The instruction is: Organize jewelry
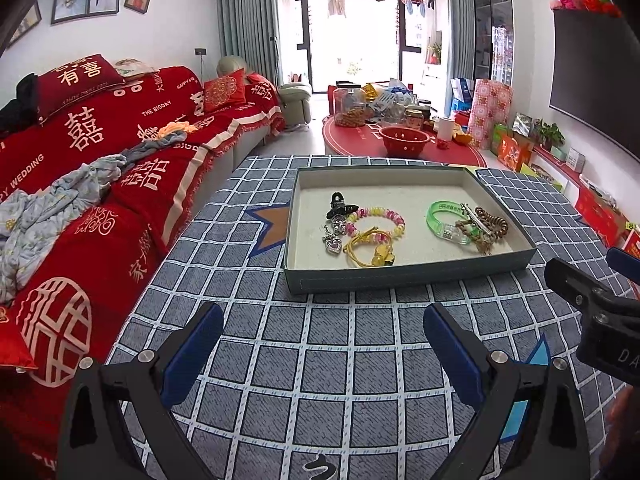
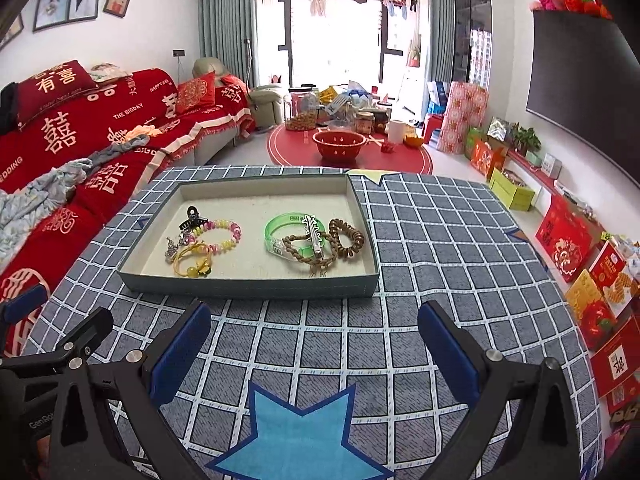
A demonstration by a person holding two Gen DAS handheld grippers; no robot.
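We find the jewelry gathered inside a shallow tray (image 2: 256, 284) just above the centre of both views, resting on a checked tablecloth (image 2: 440, 248). It sits in two loose clusters. Toward the tray's left side, a black claw clip (image 2: 191, 220), a pastel bead bracelet (image 2: 224, 236), yellow hair ties (image 2: 192, 262) and a silver charm (image 2: 173, 250) touch or overlap. Toward its right side, a green bangle (image 2: 280, 226) lies under a silver clip (image 2: 313, 236), tangled with a brown cord bracelet (image 2: 308, 254) and beside a brown coil tie (image 2: 348, 238). We judge the grouping either a heap waiting to be sorted or a finished gathering into one container; the pictures fit both.

Our left gripper (image 1: 324, 344) and right gripper (image 2: 314, 344) fill the bottom of their views, each with its blue-padded fingers spread wide and nothing between them, hovering over the cloth short of the tray's near wall. We read that stance as keeping the whole tray in sight.

Further out, a red-covered sofa (image 1: 100, 160) runs along the left of the frame.
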